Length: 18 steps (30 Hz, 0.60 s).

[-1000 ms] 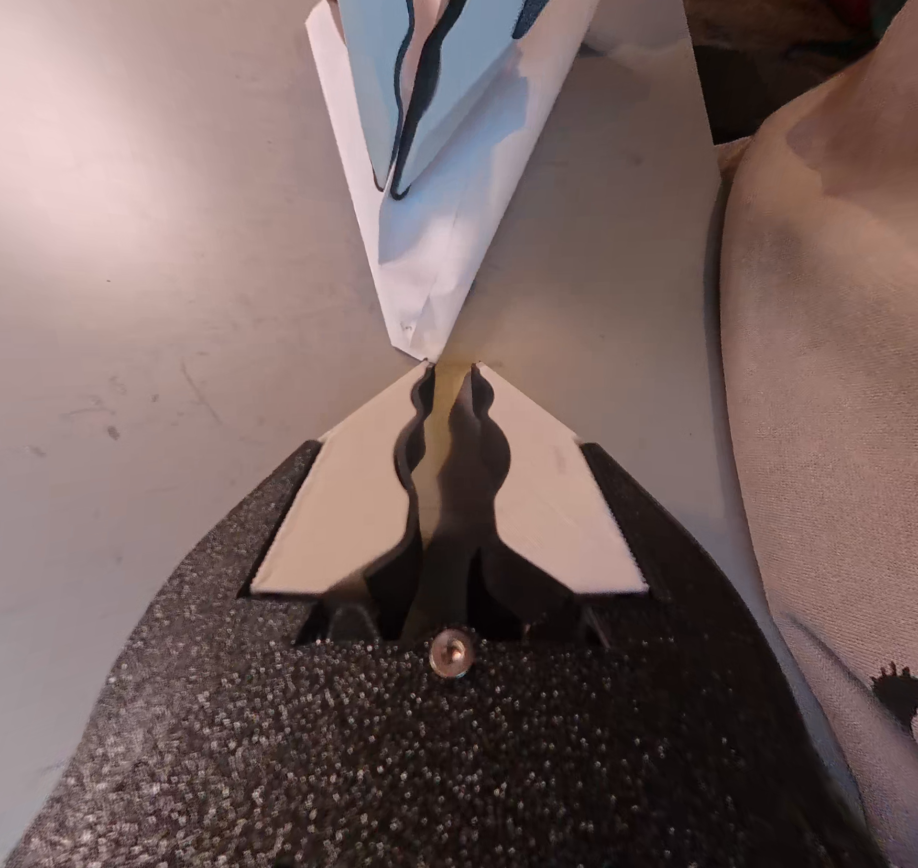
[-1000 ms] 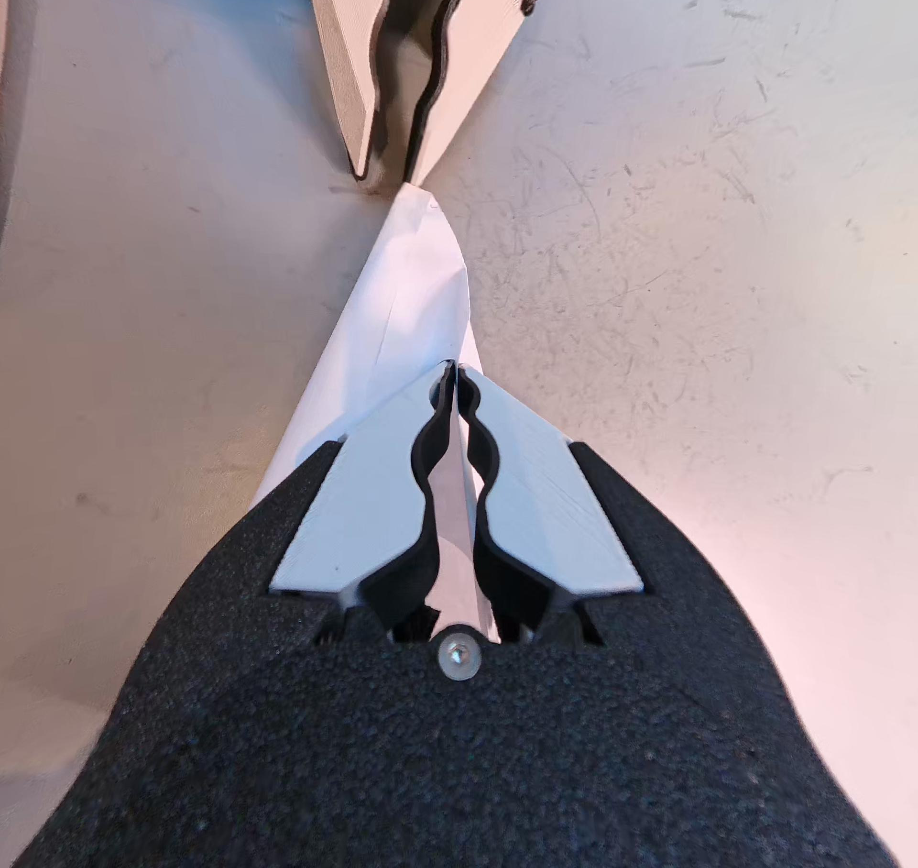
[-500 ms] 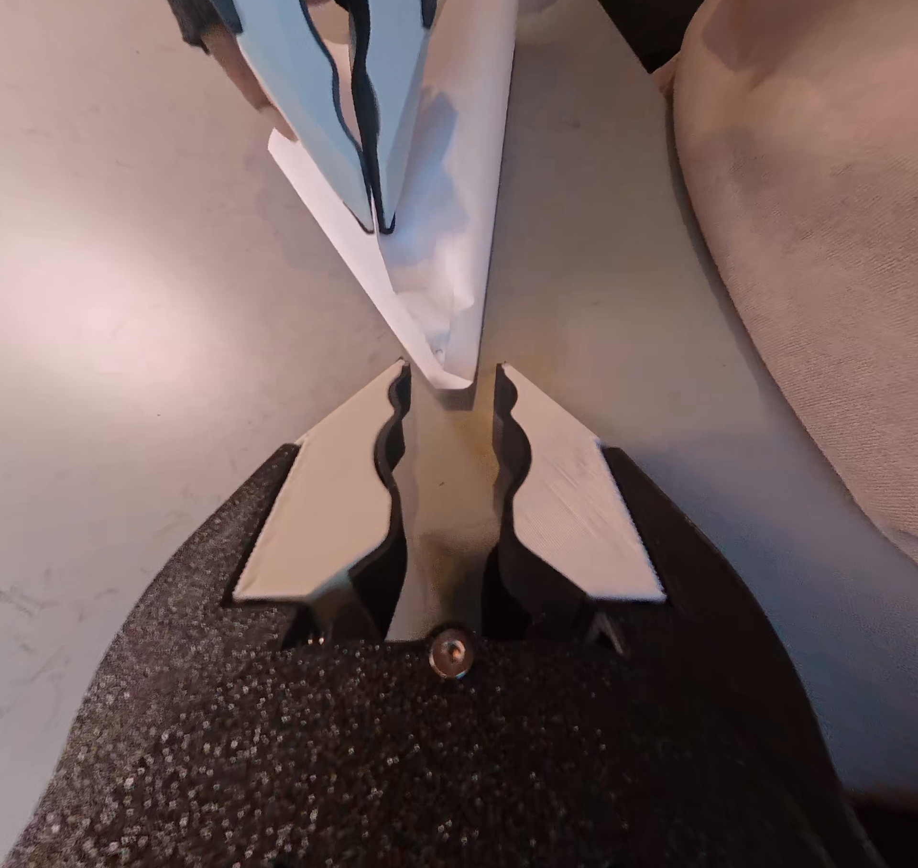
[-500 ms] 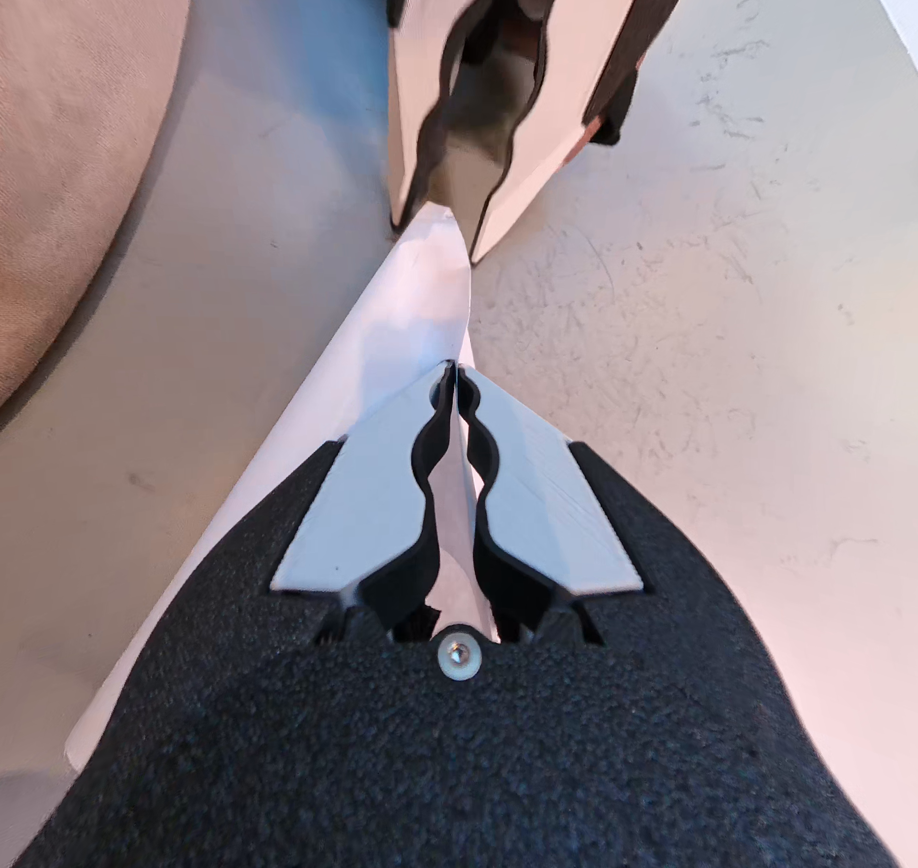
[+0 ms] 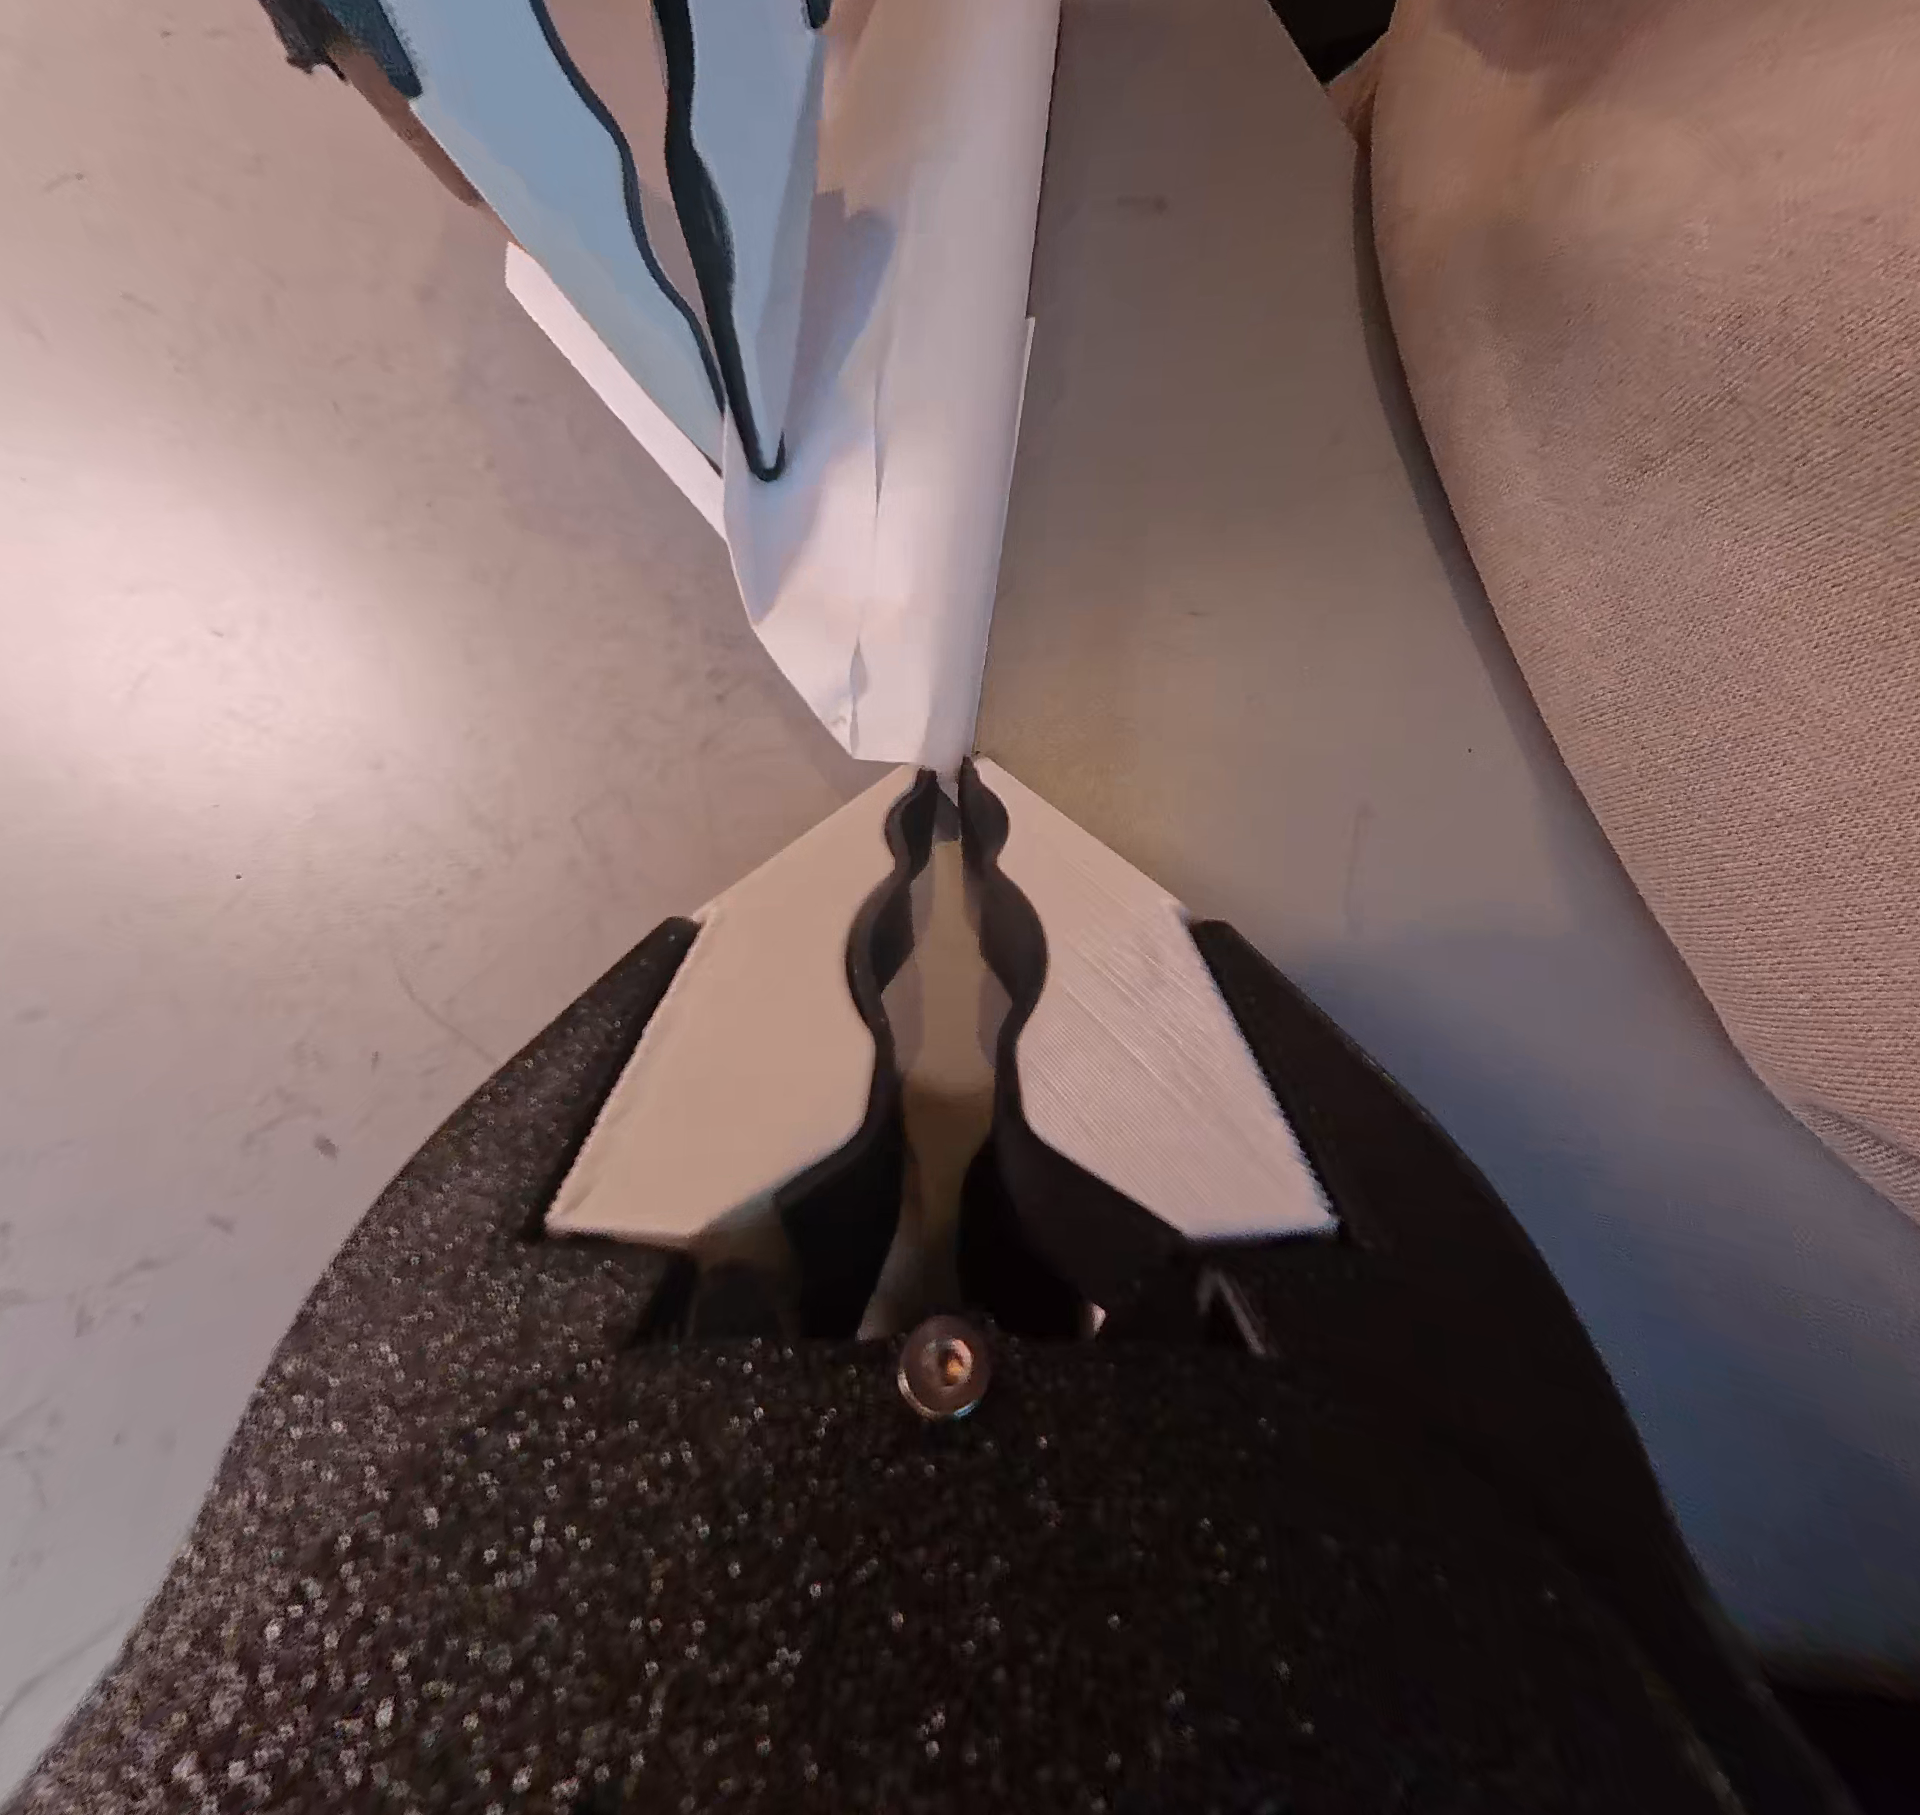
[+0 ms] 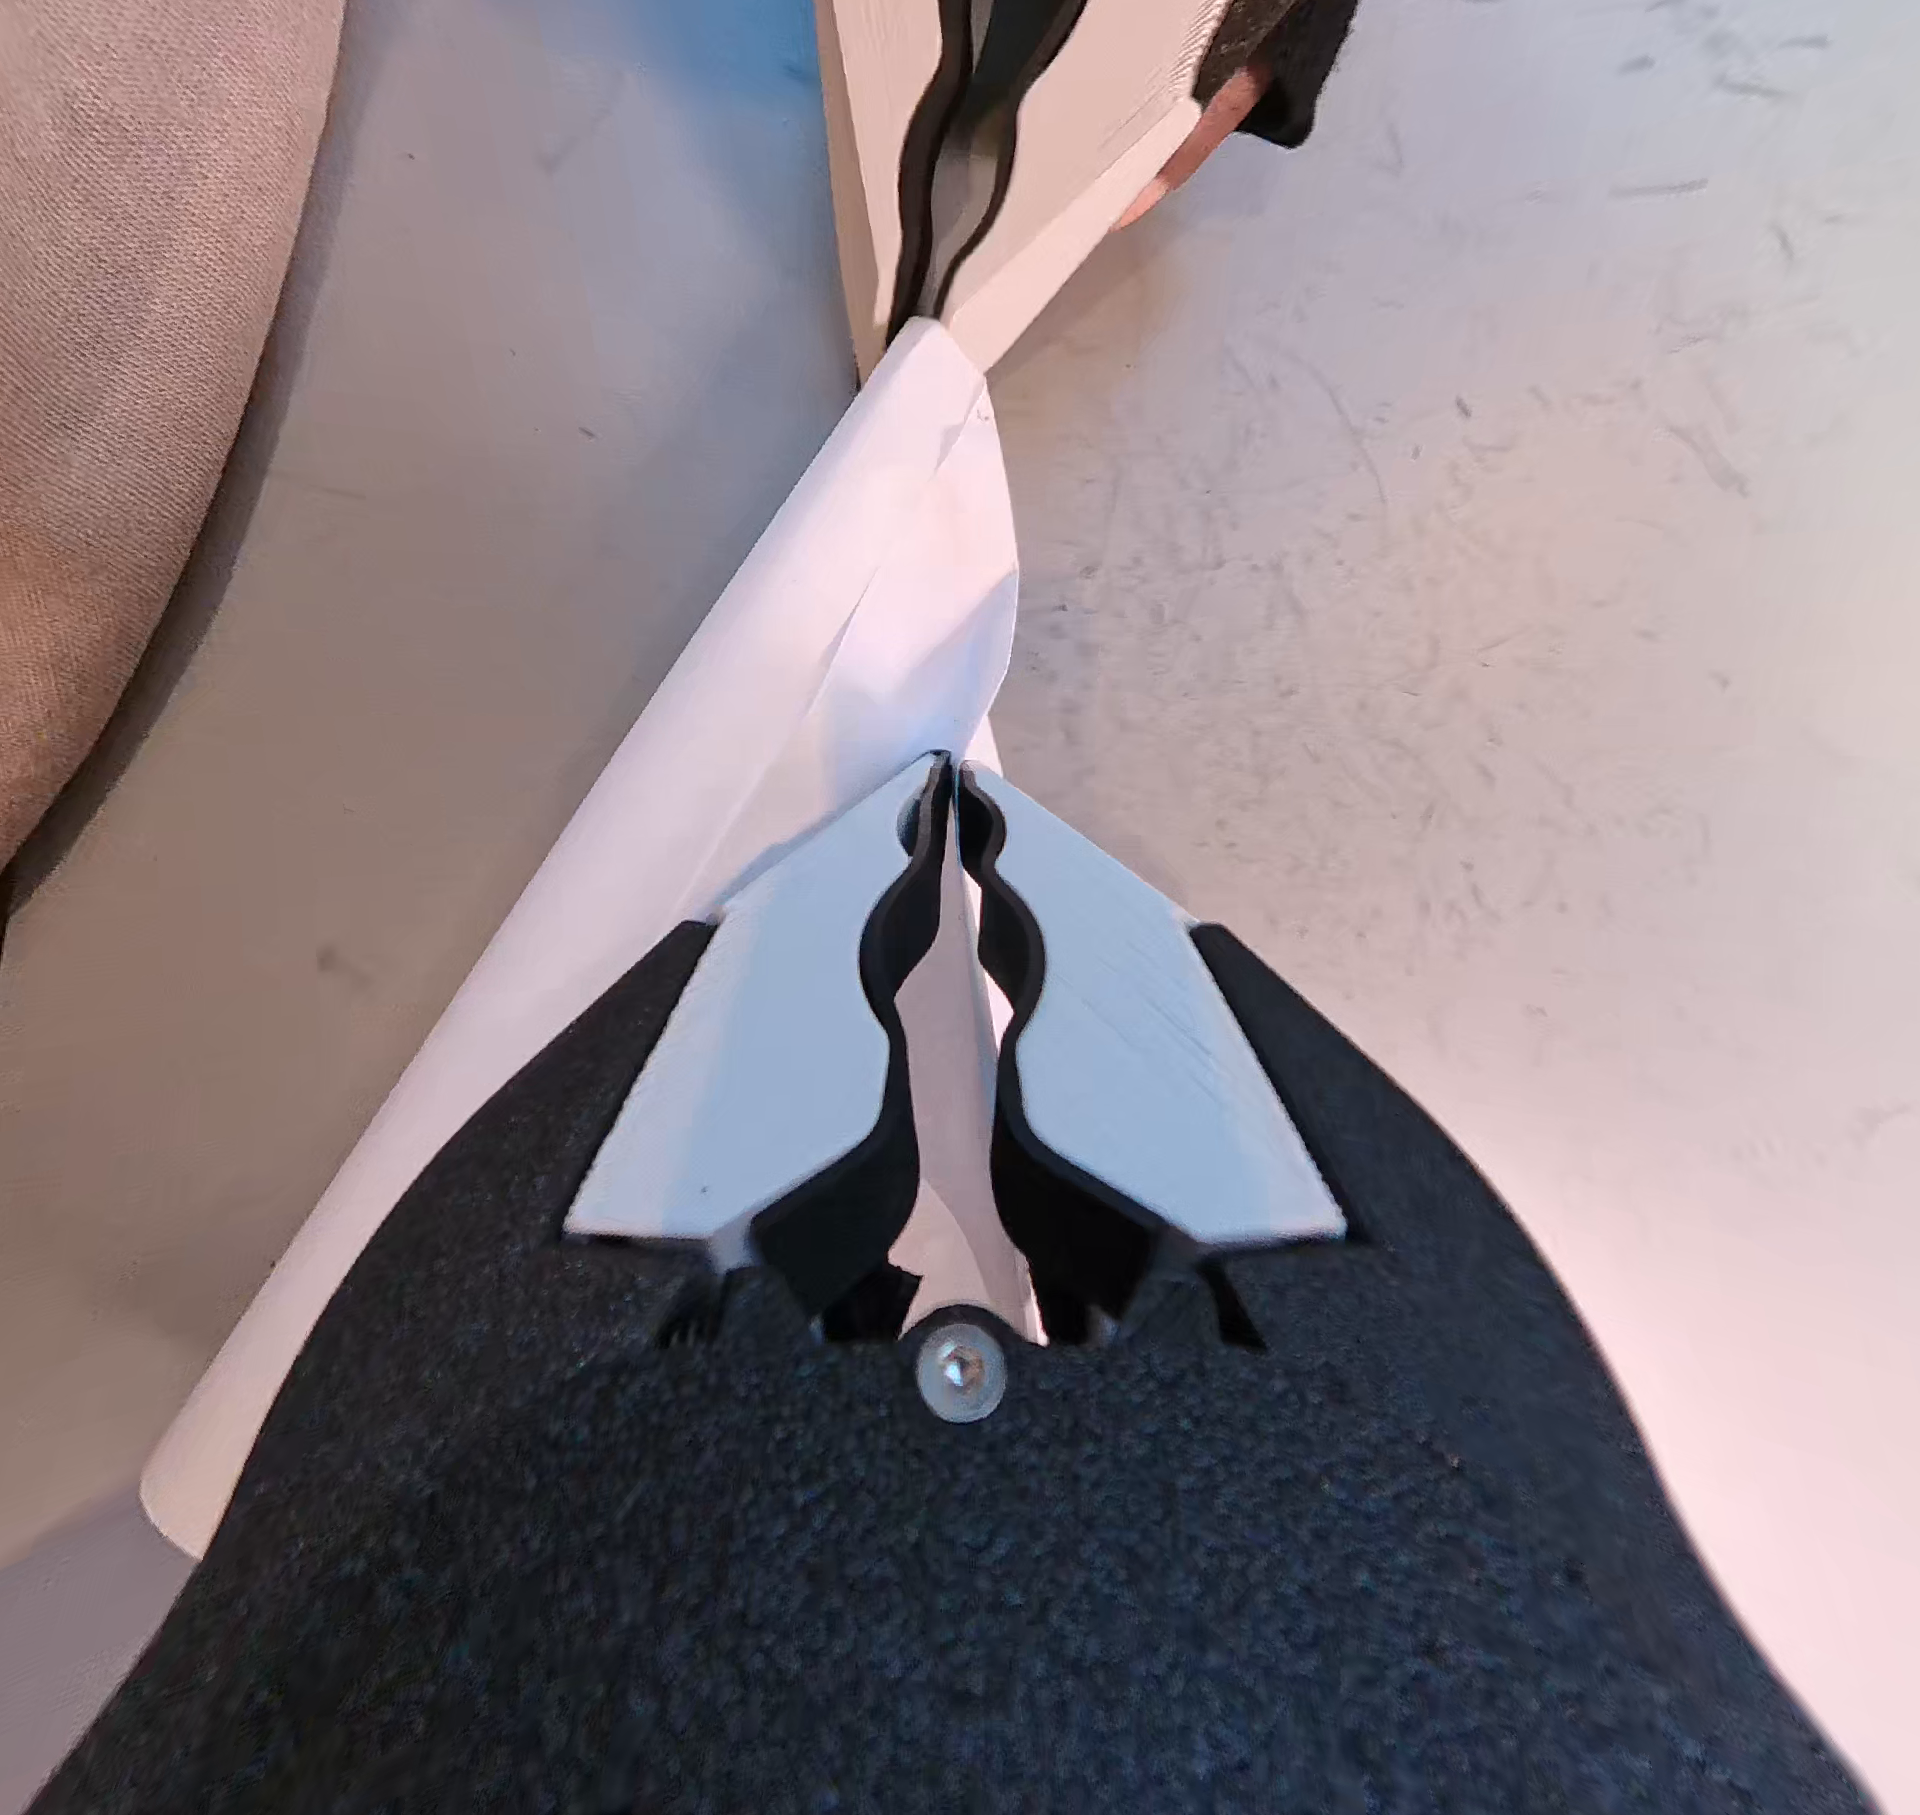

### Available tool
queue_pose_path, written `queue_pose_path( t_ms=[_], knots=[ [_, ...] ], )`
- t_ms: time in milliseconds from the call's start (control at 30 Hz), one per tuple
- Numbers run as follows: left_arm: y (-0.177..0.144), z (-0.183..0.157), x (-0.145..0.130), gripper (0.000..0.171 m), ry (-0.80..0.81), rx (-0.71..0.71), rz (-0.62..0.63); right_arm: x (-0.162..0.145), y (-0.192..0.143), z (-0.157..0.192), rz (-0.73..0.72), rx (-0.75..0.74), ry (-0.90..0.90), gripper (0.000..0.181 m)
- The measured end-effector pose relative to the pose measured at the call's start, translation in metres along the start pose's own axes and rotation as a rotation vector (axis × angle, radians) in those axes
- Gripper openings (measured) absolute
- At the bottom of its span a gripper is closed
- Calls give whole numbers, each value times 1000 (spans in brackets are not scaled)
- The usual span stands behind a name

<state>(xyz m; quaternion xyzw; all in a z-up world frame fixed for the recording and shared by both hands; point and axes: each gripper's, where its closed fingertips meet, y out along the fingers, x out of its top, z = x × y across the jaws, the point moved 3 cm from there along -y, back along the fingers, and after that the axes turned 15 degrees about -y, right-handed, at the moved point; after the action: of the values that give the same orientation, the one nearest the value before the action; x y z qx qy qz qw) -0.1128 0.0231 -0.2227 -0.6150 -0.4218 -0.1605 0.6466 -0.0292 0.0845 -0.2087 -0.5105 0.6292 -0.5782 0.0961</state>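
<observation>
A folded white paper [image 5: 914, 518] is held above the pale table [image 5: 312, 674] between my two grippers. My left gripper [image 5: 943, 778] is shut on the paper's near pointed tip. My right gripper [image 5: 753, 461] shows at the far end in the left wrist view, shut on the paper's other part. In the right wrist view, my right gripper [image 6: 948, 768] pinches the paper [image 6: 883, 602] along a fold, with paper showing between its fingers. The left gripper [image 6: 920, 316] meets the paper's far tip there.
A person's beige clothing [image 5: 1662, 570] fills the right side of the left wrist view and shows in the upper left of the right wrist view [image 6: 125, 311]. The table's edge runs beside it. The scratched tabletop [image 6: 1455, 674] spreads to the right. Tip to tip, the grippers are about 8 centimeters apart.
My left gripper opened half a second ago, then closed on the paper's tip. The right gripper kept its hold and the paper's end lifted and turned a little.
</observation>
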Motion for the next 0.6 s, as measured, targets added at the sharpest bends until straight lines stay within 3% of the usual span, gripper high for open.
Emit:
queue_pose_path(
  t_ms=[200, 467, 600],
  knots=[
    [-2, -1, -1, 4, 20, 38, -7, 1, 5, 5, 63, 30, -31, 0],
    [-26, -9, -5, 7, -113, -48, -38, 6, 7, 9, 104, 16, -103, 0],
    [-12, -22, -6, 7, -71, -39, 20, 13, 9, 12, 87, 28, -145, 0]
  ],
)
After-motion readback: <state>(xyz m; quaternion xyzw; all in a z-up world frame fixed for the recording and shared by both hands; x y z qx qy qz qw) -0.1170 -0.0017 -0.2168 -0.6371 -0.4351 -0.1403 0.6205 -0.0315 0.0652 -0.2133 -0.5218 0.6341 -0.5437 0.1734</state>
